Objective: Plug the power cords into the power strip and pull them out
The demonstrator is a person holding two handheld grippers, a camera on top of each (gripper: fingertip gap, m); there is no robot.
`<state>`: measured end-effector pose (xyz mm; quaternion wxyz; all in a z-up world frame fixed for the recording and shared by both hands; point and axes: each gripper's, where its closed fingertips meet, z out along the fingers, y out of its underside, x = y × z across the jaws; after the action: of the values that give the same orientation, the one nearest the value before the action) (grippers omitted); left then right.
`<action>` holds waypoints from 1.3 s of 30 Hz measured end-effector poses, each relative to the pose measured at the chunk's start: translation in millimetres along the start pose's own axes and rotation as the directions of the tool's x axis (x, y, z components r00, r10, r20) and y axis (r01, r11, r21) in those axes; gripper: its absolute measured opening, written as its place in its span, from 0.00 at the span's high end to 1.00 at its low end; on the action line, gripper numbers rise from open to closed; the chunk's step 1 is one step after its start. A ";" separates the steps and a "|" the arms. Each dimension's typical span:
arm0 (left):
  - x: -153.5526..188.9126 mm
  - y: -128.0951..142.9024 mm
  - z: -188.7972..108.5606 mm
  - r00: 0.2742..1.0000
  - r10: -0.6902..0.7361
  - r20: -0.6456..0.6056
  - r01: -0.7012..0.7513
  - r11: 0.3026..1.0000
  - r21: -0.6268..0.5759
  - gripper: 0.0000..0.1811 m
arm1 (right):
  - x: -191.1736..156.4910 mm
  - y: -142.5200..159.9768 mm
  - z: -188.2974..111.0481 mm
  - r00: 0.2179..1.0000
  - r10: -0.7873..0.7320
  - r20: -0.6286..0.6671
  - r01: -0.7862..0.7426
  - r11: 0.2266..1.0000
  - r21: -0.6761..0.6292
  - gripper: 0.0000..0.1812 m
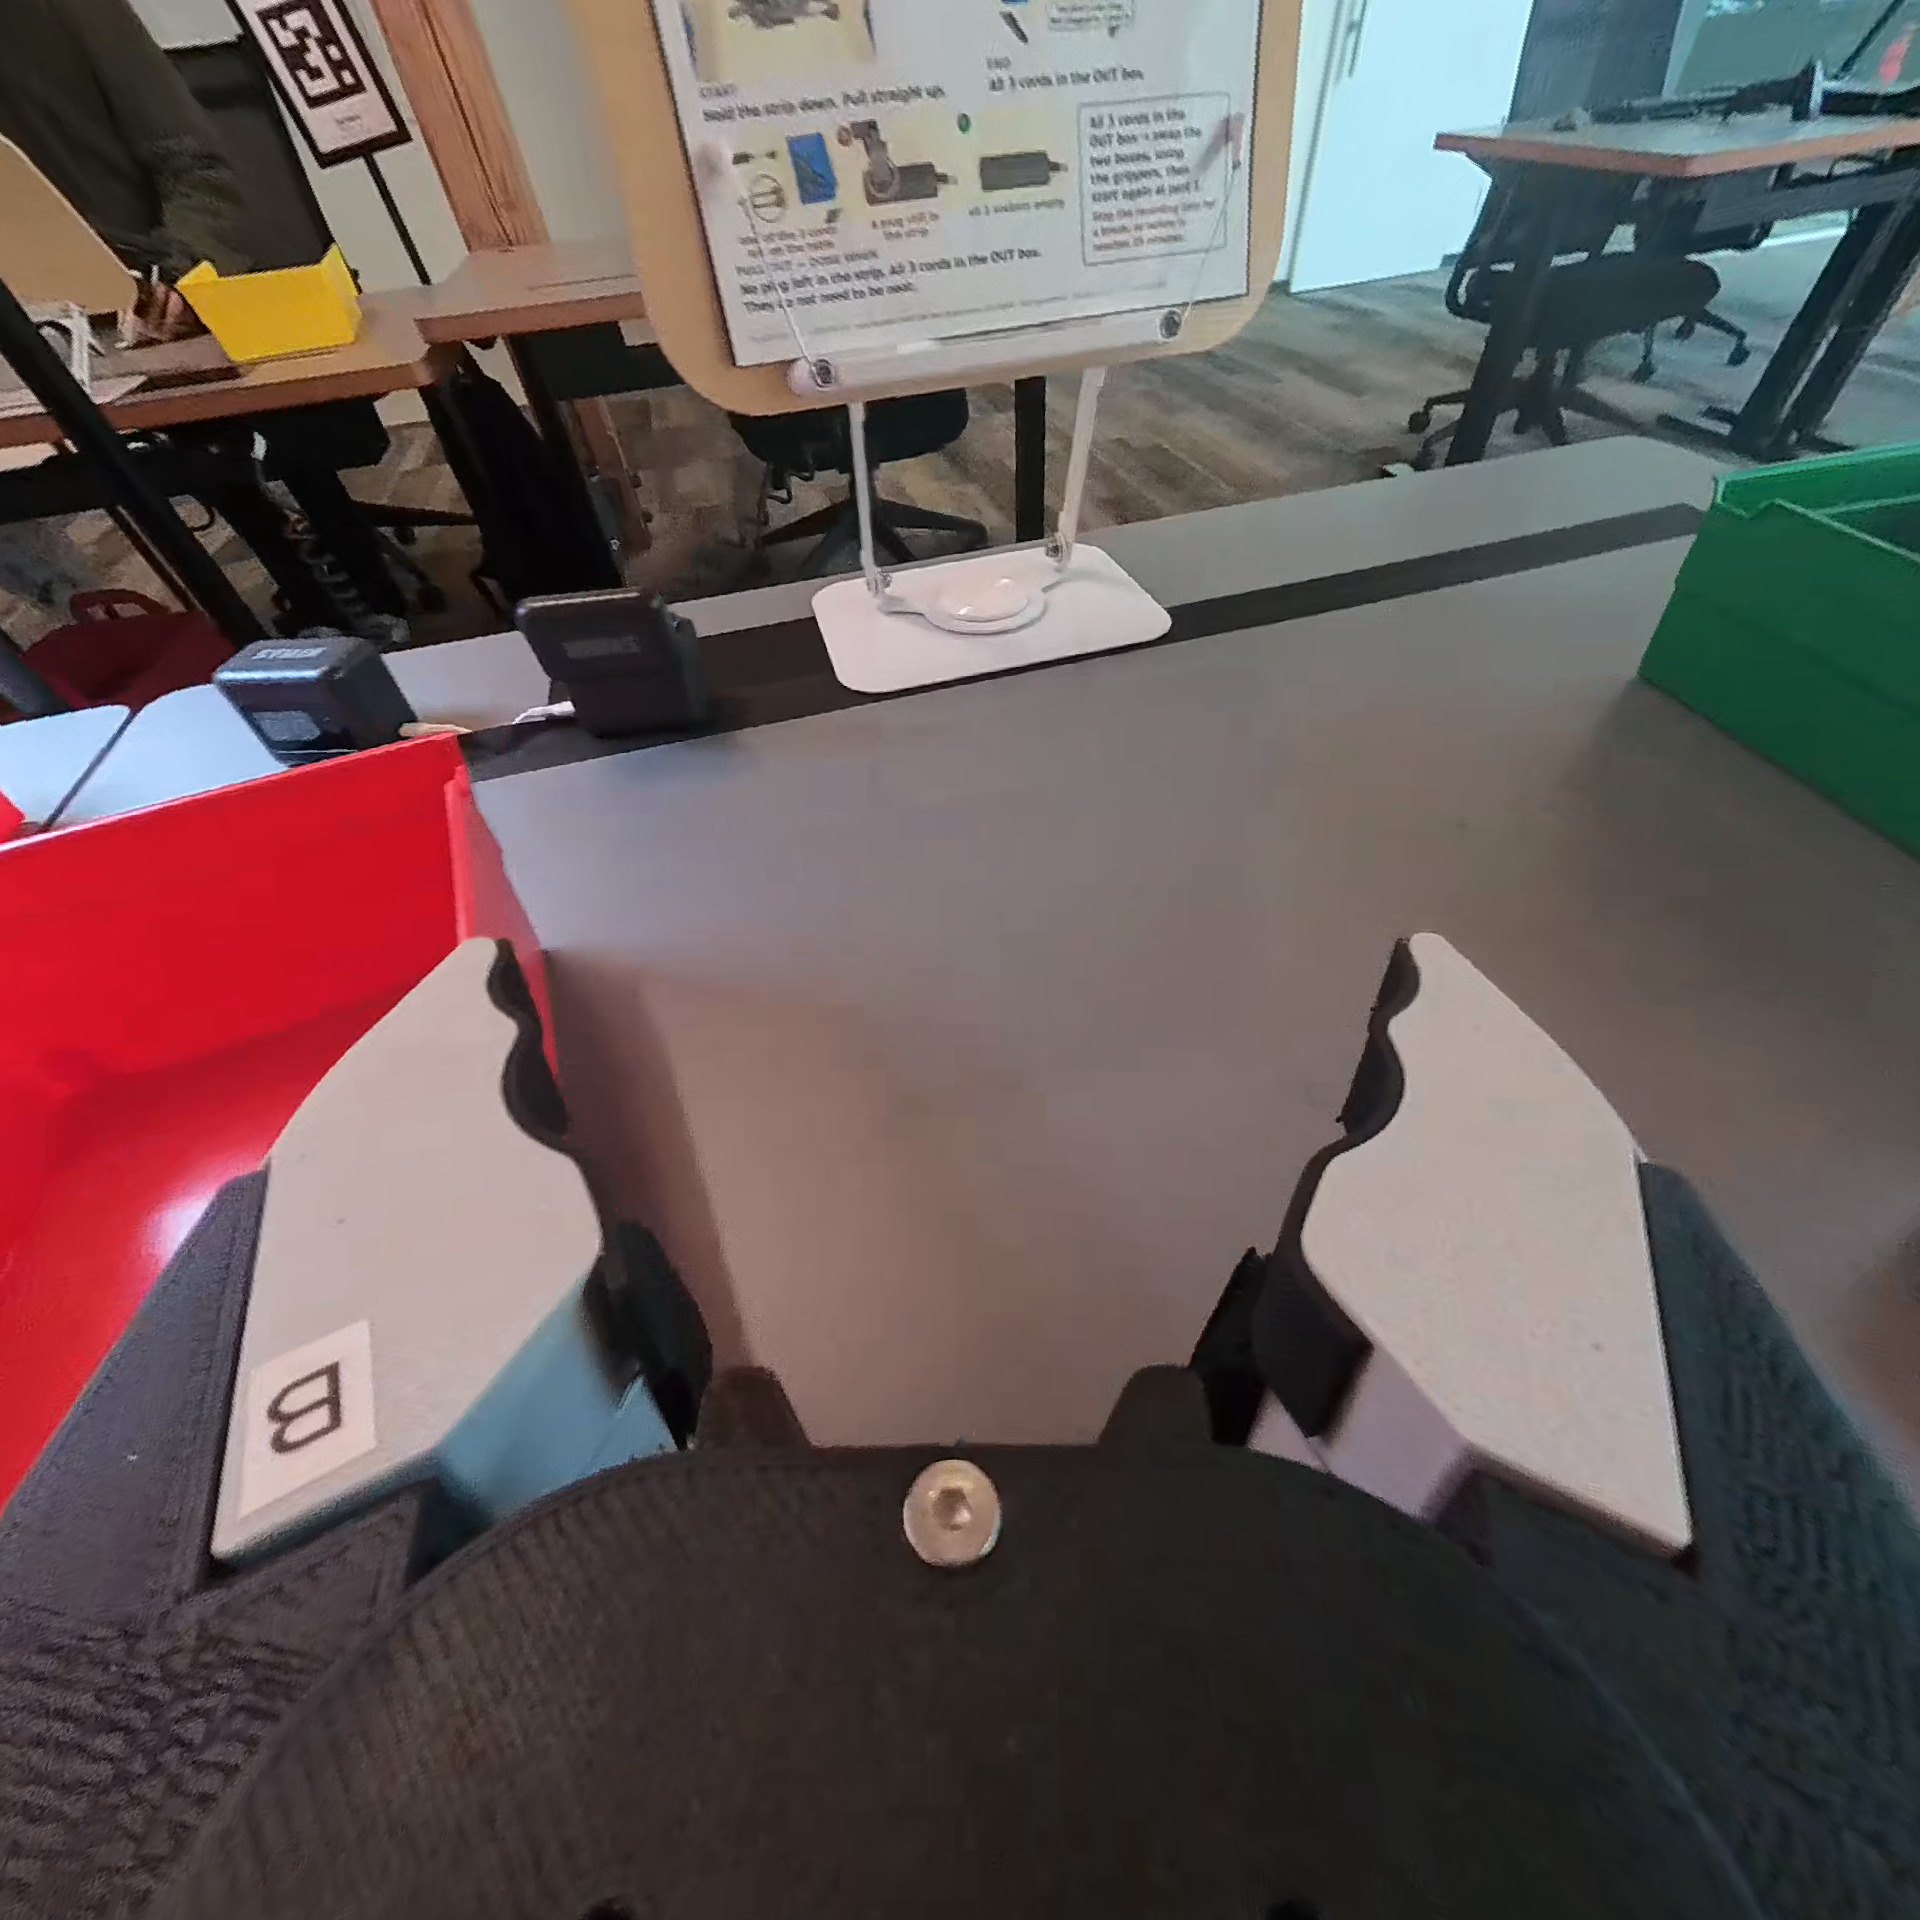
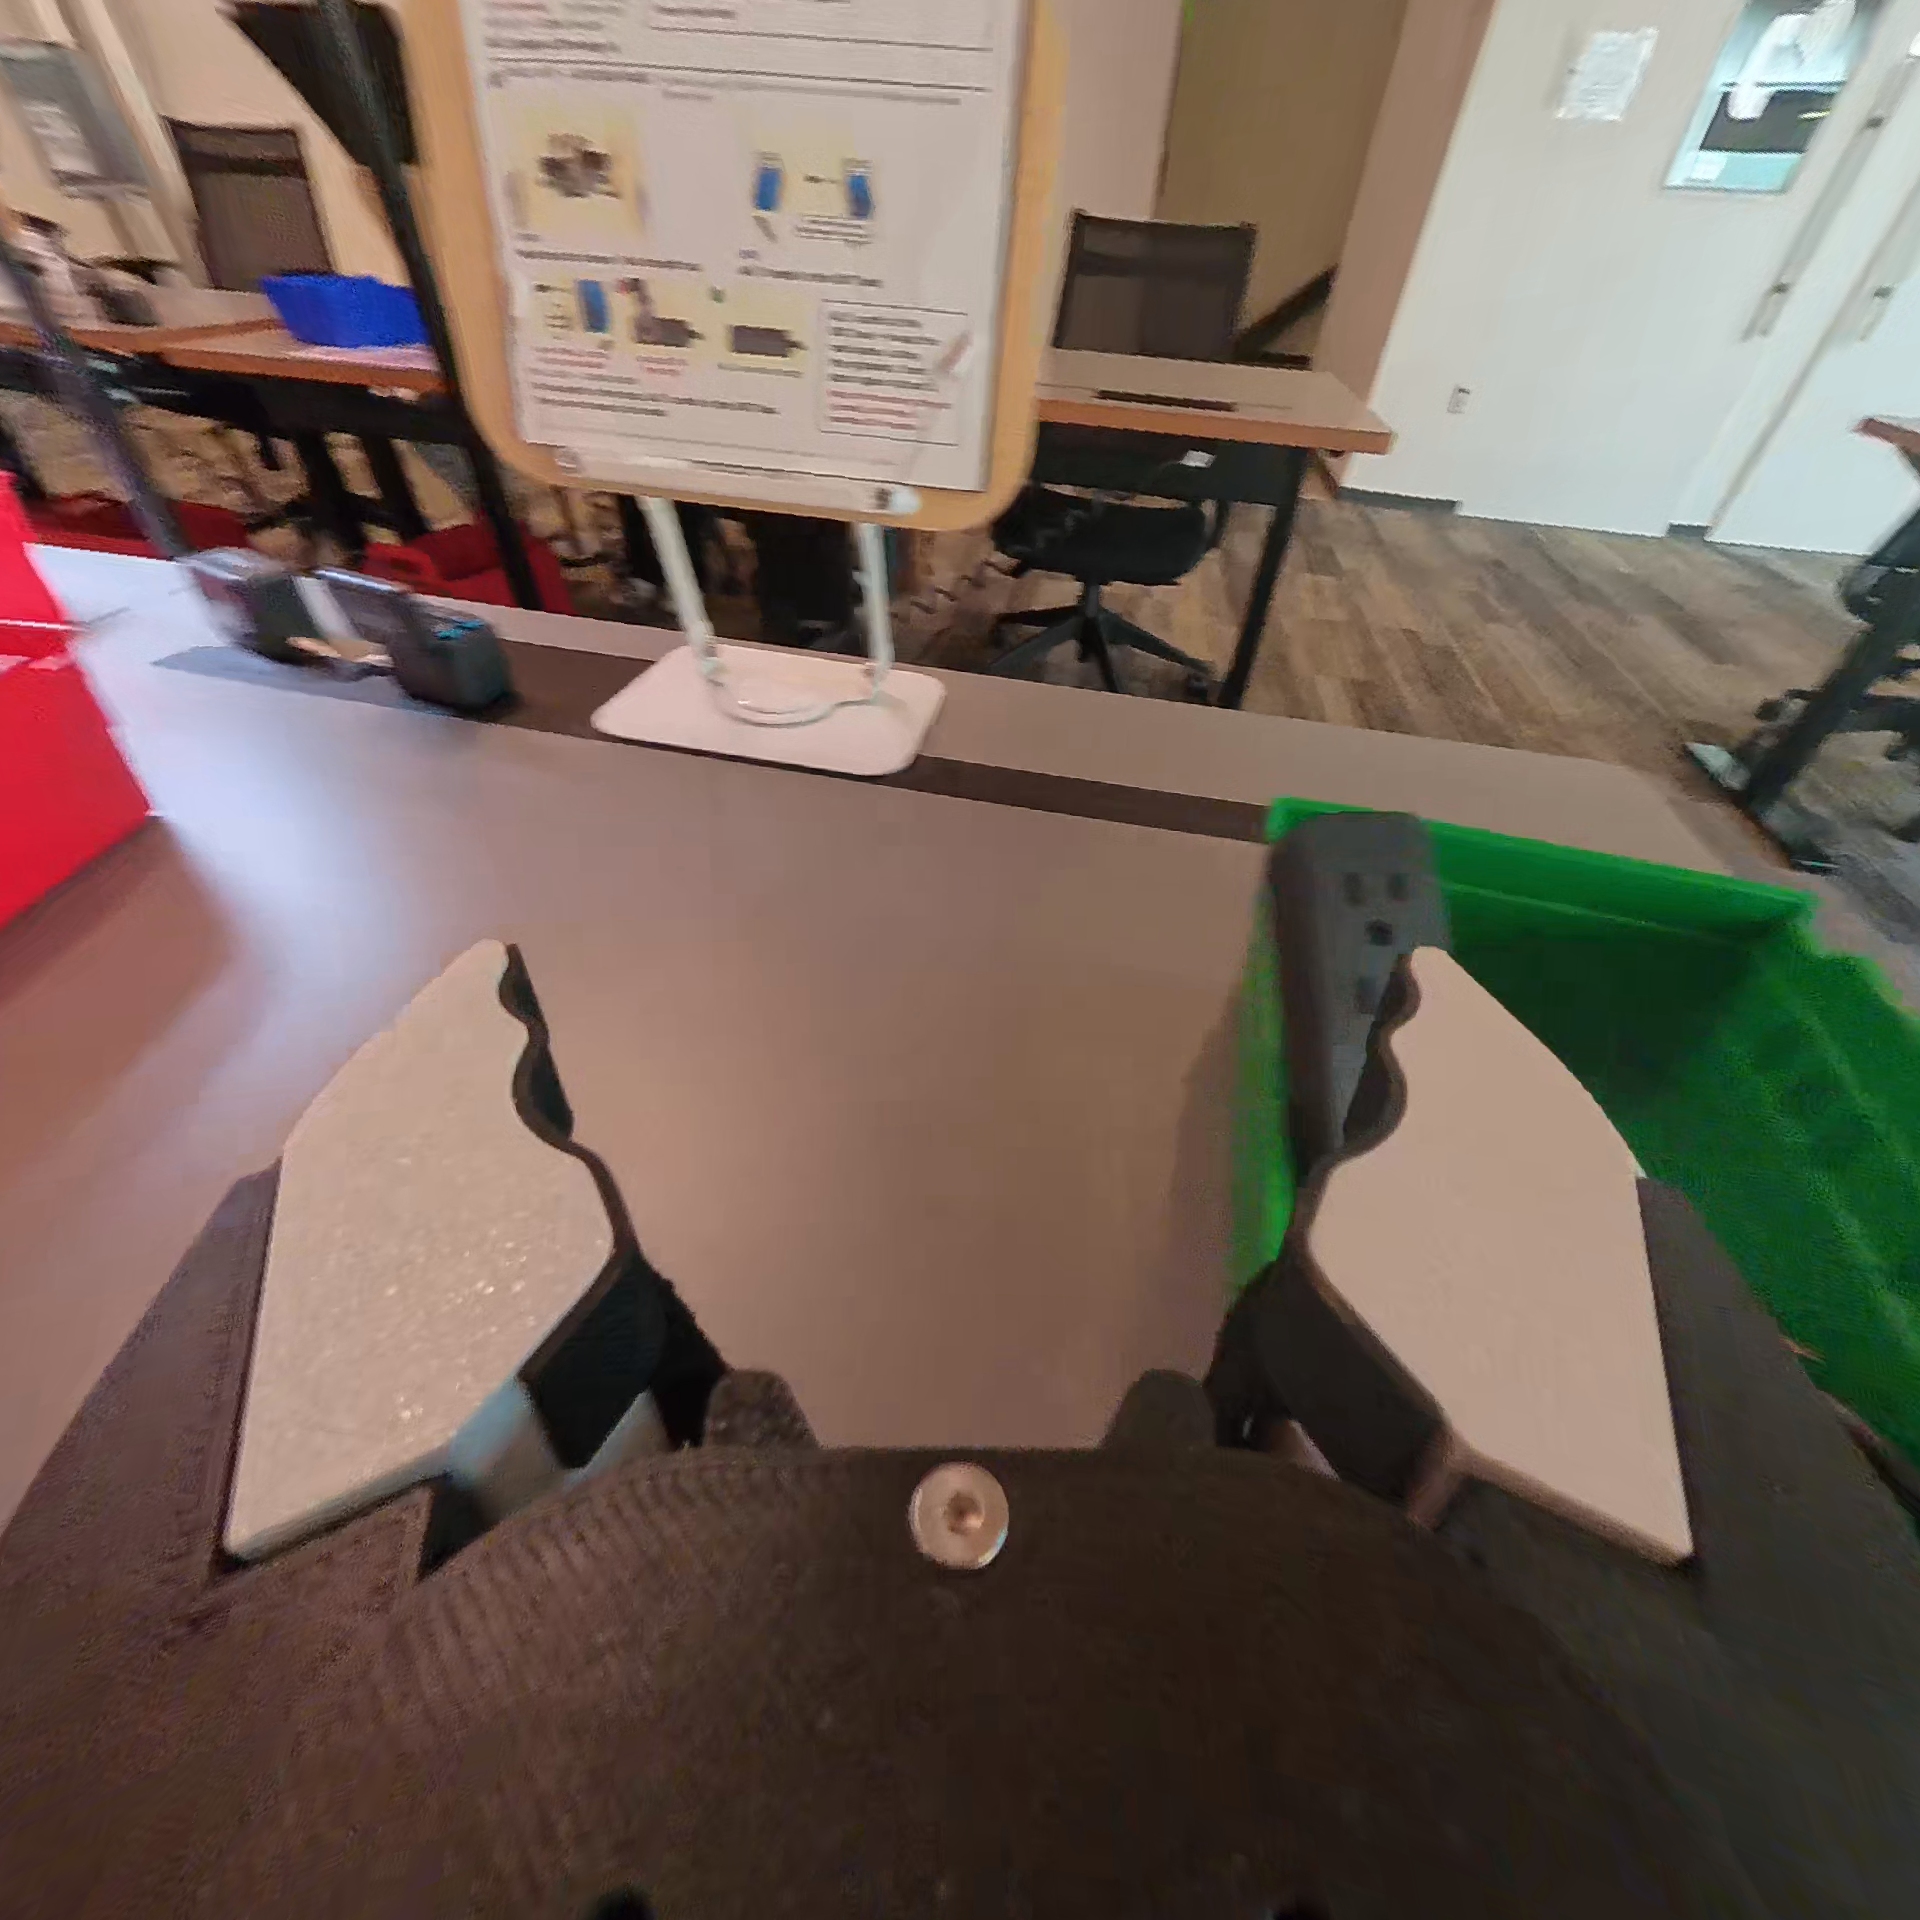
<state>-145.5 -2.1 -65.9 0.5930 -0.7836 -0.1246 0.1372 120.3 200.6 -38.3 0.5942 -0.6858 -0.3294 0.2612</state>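
My left gripper [image 1: 951,1023] is open and empty, held above the grey table [image 1: 1091,831], its left finger over the edge of a red box [image 1: 208,935]. My right gripper [image 2: 956,1023] is open and empty above the same table [image 2: 831,935]. A black power strip [image 2: 1351,935] stands tilted at the left wall of a green box [image 2: 1662,1018], right by my right finger [image 2: 1475,1195]; its sockets face me. No power cord shows in either view.
An instruction board on a white stand [image 1: 992,618] [image 2: 769,707] stands at the table's far edge. Two dark devices [image 1: 613,665] [image 1: 312,696] sit at the back left. The green box [image 1: 1808,665] is at the right, the red box [image 2: 52,748] at the left.
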 end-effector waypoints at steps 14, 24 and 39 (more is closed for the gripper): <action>30.1 47.4 65.4 0.993 0.088 0.074 -0.074 0.981 -0.177 0.20 | -235.6 1.9 -7.5 0.815 0.018 0.580 -0.046 0.998 0.033 0.19; 25.4 54.4 63.0 0.958 0.217 0.188 -0.181 0.965 -0.188 0.20 | -272.6 7.8 -2.8 0.817 -0.128 0.563 0.113 0.992 0.063 0.21; -12.3 33.2 45.6 0.796 0.403 0.452 -0.348 0.915 -0.204 0.20 | -269.9 20.9 -7.6 0.757 -0.129 0.640 0.194 0.980 -0.032 0.22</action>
<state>-172.5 25.5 -108.9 0.4590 -0.7646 -0.1184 0.4367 -45.6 -11.5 -66.6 0.4346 -0.5540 -0.5806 0.4088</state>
